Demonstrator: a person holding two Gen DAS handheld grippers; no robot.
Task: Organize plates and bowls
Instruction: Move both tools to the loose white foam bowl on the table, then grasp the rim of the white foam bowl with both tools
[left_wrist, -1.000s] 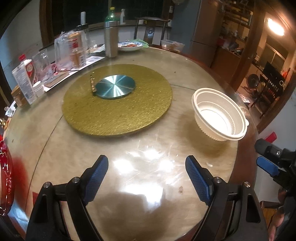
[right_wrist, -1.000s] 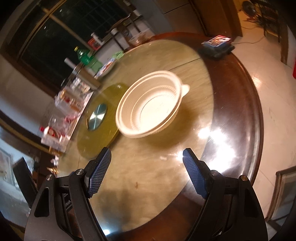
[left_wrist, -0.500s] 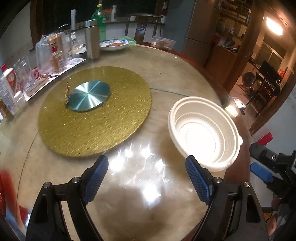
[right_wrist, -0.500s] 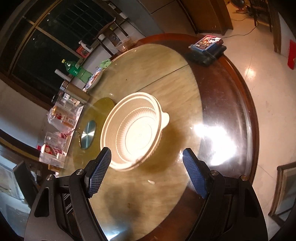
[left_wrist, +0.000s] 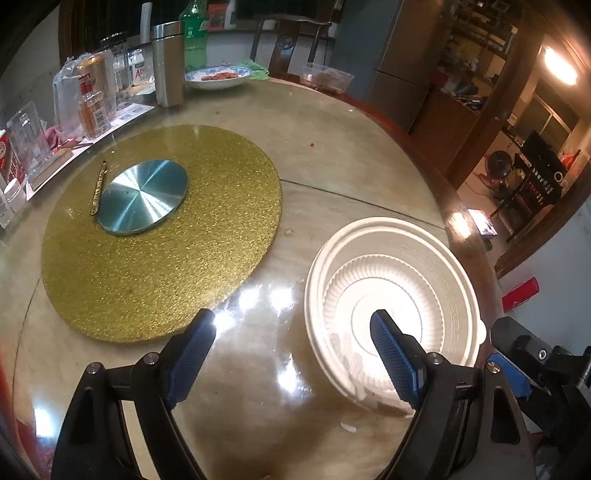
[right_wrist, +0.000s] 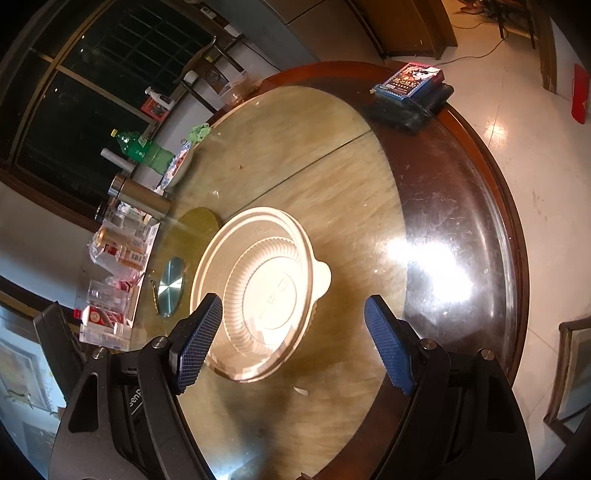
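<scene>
Dark window (right_wrist: 92, 85), tiled floor (right_wrist: 535, 155)

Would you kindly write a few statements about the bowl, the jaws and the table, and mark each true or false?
1. The white plastic bowl stands upright and empty. True.
2. The left gripper is shut on the bowl's rim. False: its jaws stand wide open, gripping nothing.
3. The bowl sits on the gold turntable. False: it rests beside it, on the glass tabletop.
4. The right gripper has its jaws open. True.
5. A steel flask stands at the table's far side. True.
</scene>
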